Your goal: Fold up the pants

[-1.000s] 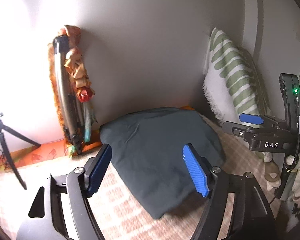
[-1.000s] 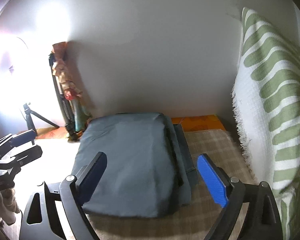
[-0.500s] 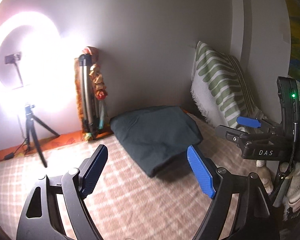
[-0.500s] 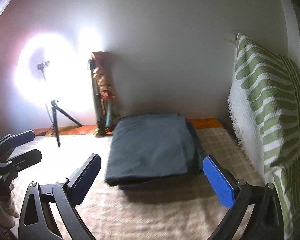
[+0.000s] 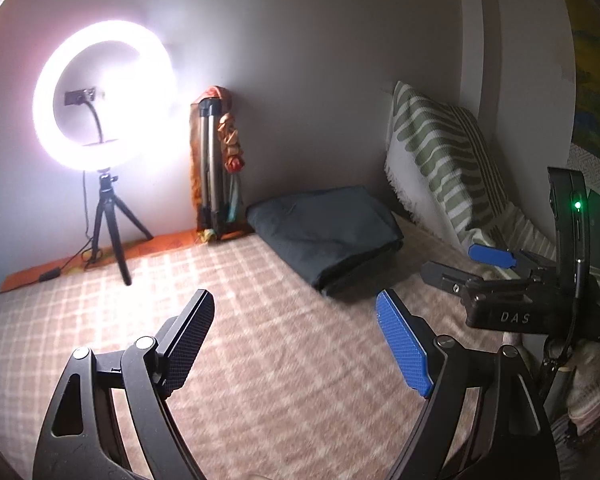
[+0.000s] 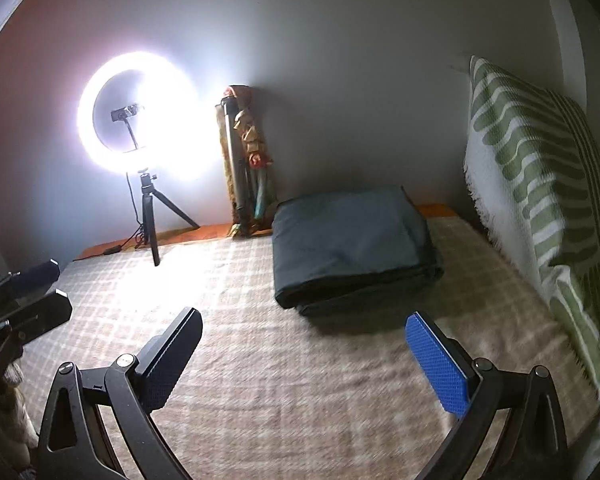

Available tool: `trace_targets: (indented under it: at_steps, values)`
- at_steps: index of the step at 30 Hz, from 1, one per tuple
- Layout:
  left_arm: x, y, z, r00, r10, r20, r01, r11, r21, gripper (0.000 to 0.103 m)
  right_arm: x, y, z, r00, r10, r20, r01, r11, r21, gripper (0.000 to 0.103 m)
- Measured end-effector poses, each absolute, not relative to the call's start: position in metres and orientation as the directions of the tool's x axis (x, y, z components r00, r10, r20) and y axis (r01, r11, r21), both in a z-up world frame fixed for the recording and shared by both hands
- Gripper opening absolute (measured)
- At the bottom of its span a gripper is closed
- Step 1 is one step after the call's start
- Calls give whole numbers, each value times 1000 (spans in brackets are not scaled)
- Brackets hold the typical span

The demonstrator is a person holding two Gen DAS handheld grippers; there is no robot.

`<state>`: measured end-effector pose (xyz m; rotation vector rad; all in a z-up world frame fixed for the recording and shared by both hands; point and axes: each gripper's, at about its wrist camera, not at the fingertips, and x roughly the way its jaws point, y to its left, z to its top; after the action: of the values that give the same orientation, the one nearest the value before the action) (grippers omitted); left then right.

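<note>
The dark grey-green cloth pants (image 6: 350,246) lie folded into a thick, roughly square bundle at the far end of the beige checked blanket (image 6: 300,380), close to the grey wall (image 6: 340,80) and just beside the green-and-white striped cushion (image 6: 540,168), with a lit ring light on a small black tripod (image 6: 138,136) well off to their left. The left gripper (image 5: 296,344) hangs above bare blanket with its jaws spread wide and nothing between them; the right gripper (image 6: 304,360) is likewise wide apart and empty, well short of the bundle. The fold looks finished. The fabric appears soft, limp and light, so the stack would likely sag or slide apart if lifted by one layer; a sound hold would pinch all layers together at the rounded near fold, one gripper toward each corner
</note>
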<state>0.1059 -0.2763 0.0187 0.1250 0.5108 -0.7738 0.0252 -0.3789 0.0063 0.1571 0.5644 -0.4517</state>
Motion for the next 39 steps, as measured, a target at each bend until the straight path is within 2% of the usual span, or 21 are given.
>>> trace_targets:
  at_steps: [7, 13, 23, 32, 36, 39]
  values:
    - [102, -259, 7, 605, -631, -487, 677, 729, -103, 83, 21, -366, -7, 746, -392, -538, 470, 883, 8, 103]
    - [102, -248, -2, 646, -596, -478, 648, 758, -70, 83, 20, -364, -13, 752, -401, -523, 481, 876, 20, 103]
    - [105, -235, -17, 675, -537, -505, 599, 799, -49, 84, 25, -375, -30, 738, -391, -549, 500, 864, 57, 103]
    - [107, -229, -15, 682, -534, -499, 592, 805, -52, 91, 31, -372, -35, 735, -394, -552, 503, 863, 54, 103]
    - [107, -227, -15, 703, -511, -495, 574, 819, -31, 99, 33, -370, -37, 733, -391, -557, 496, 867, 45, 103]
    - [107, -226, -15, 704, -509, -495, 571, 820, -32, 99, 33, -370, -37, 735, -386, -558, 495, 867, 53, 103]
